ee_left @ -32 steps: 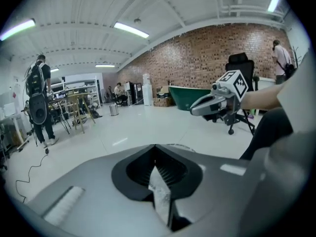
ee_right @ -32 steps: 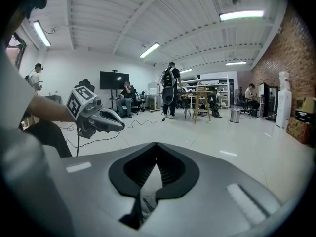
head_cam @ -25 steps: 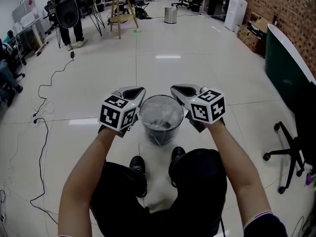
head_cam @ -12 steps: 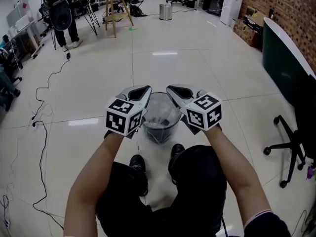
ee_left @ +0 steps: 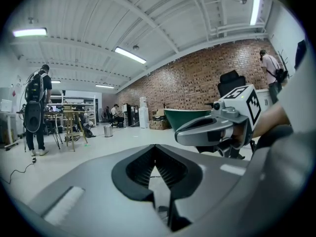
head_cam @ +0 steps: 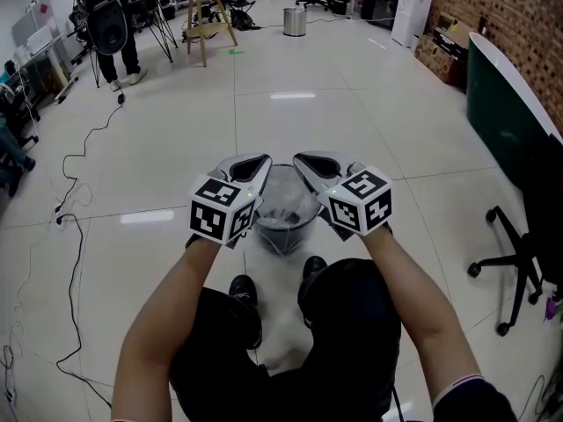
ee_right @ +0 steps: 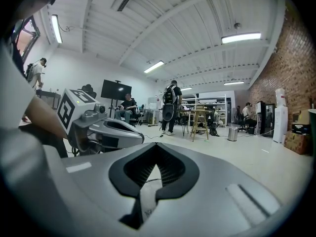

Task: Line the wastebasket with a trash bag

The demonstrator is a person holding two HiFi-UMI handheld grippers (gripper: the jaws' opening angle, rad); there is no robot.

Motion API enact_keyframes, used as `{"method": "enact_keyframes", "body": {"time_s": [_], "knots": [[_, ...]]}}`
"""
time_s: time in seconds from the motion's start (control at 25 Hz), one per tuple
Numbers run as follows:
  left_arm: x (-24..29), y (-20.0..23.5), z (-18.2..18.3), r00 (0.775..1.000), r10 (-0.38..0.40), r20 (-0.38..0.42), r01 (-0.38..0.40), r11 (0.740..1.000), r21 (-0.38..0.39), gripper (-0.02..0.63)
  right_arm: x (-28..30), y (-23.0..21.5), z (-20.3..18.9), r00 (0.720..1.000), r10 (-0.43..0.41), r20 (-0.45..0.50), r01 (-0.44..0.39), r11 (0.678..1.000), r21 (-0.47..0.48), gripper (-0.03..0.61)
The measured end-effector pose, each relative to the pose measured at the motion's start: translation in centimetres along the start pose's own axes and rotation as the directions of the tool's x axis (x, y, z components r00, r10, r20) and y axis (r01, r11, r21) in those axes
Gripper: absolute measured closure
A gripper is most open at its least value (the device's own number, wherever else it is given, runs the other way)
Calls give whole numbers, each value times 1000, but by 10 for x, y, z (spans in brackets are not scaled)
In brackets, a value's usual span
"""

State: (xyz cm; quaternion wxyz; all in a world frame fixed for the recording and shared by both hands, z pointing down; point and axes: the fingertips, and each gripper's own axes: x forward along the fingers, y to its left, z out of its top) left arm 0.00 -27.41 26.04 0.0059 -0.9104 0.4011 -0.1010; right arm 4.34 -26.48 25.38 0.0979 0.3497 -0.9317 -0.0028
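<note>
Lining looks half done: trash bag (head_cam: 285, 199) sags inside the wastebasket (head_cam: 283, 227). Left gripper (head_cam: 258, 163), at its left rim, is pressed shut, seemingly empty, while right gripper (head_cam: 305, 162), opposite, pinches pale film, likely the bag's edge. Next, I'd guess: stretch that mouth over the rim.

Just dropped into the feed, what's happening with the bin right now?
A person holds the left gripper and the right gripper just above a wastebasket that stands on the floor in front of their shoes. A clear trash bag sits inside it. Both grippers have their jaws shut, with the tips close together over the opening. Whether either one is pinching the bag's edge can't be told from these views.
</note>
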Motion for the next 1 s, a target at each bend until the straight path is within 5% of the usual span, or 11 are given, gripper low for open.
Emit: {"method": "enact_keyframes", "body": {"time_s": [1.0], "knots": [[1,-4,-5,1000,-15,-27,16,1000,14,603,-4,1,-1,1000,4,-1,-4,1000,-2,578]]}}
